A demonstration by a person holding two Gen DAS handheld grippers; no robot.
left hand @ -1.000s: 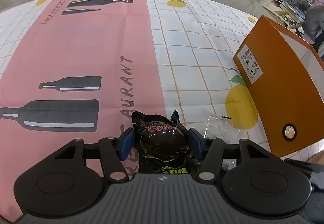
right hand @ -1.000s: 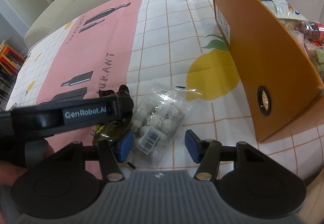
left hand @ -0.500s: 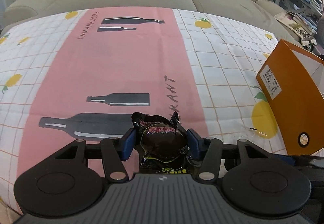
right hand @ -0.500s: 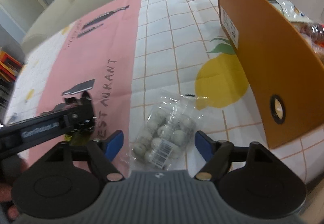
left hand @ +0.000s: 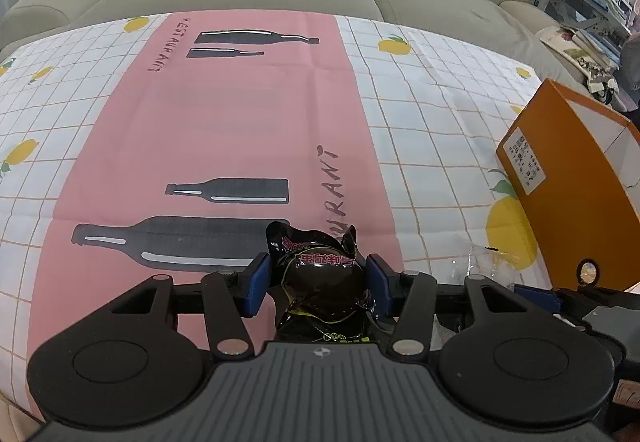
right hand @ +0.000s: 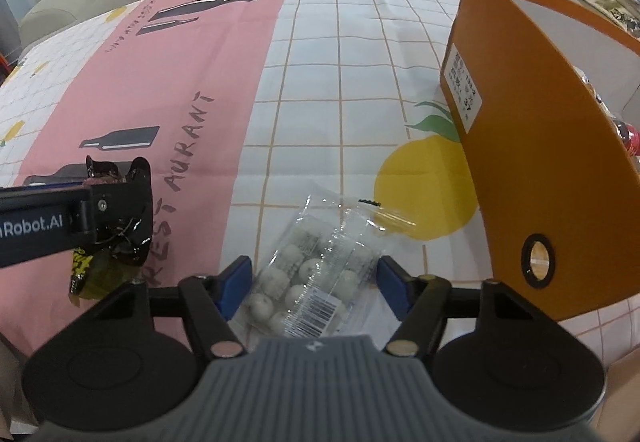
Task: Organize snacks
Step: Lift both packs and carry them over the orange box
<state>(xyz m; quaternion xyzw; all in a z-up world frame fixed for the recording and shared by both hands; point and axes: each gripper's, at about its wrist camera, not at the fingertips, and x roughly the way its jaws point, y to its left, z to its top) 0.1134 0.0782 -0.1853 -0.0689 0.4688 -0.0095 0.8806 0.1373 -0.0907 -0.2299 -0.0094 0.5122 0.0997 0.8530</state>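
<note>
The dark snack packet [left hand: 321, 279] is pinched between the blue pads of the left claw [left hand: 318, 281] above the surface [left hand: 240, 130], while the right claw [right hand: 313, 284], spread wide, straddles the clear bag of white balls [right hand: 316, 274] beside the orange box [right hand: 532, 170].

- Tablecloth [right hand: 320, 82] is showing "RESTAURANT" in dark letters along its pink stripe.
- Left gripper [right hand: 100, 210] arm is reading "Robot.AI".
- White label [right hand: 464, 90] on orange box [right hand: 540, 162]: print too small.
- Dark snack packet [left hand: 320, 278]: red characters, illegible.
</note>
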